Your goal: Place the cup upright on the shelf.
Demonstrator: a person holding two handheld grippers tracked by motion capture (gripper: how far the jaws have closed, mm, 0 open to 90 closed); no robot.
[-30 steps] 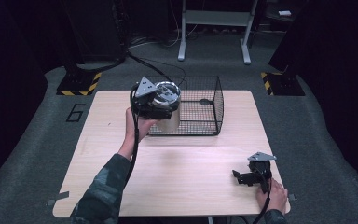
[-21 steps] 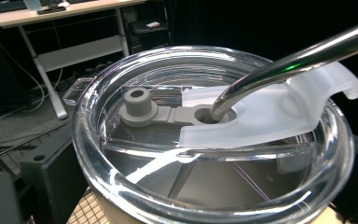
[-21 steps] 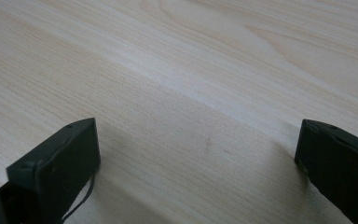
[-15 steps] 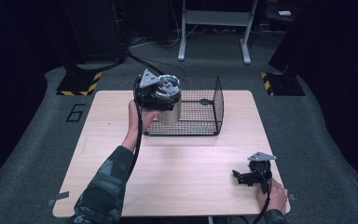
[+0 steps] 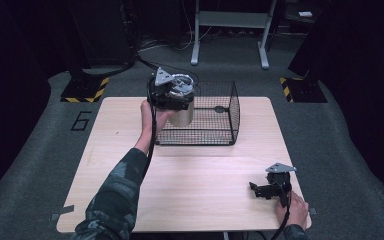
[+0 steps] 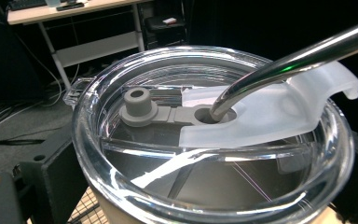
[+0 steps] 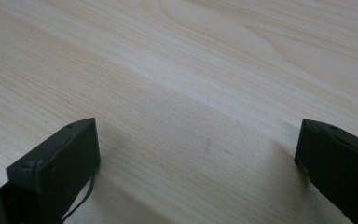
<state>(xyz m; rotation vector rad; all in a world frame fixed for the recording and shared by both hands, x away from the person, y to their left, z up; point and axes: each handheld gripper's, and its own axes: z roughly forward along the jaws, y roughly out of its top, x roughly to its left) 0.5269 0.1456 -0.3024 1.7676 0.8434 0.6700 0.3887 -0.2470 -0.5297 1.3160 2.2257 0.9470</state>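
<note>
one wooden tabletop. one black wire basket at the far middle of it, open at the top. one metal tumbler with a clear lid and one metal straw through the lid's hole, held raised at the basket's left end. two tools: left tool clamped around the tumbler just under its lid; right tool resting near the tabletop's near right corner, jaws wide apart, holding nothing.
</note>
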